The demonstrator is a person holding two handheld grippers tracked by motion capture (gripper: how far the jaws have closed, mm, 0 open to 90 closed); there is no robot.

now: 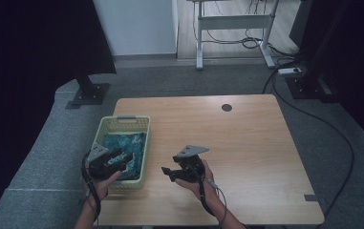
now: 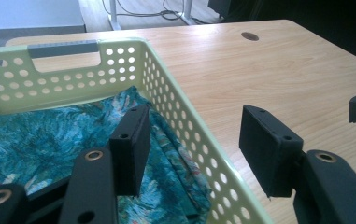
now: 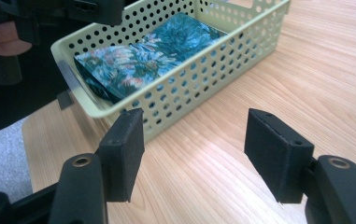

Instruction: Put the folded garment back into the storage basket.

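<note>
High view: left gripper [image 1: 122, 160] over basket [image 1: 122, 121] holding folded cloth [image 1: 122, 143]; right gripper [image 1: 170, 171] above table [image 1: 246, 143].
Left gripper view: jaws spread, straddling basket's wall, empty.
Right gripper view: jaws released, empty; cloth lies inside basket.

One basket [image 1: 122, 125], one folded cloth [image 1: 122, 143], two tools, one table [image 1: 246, 143].

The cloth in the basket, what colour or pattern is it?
The cloth is teal-green with a leafy, pinkish floral print, clearest in the right gripper view.
</note>
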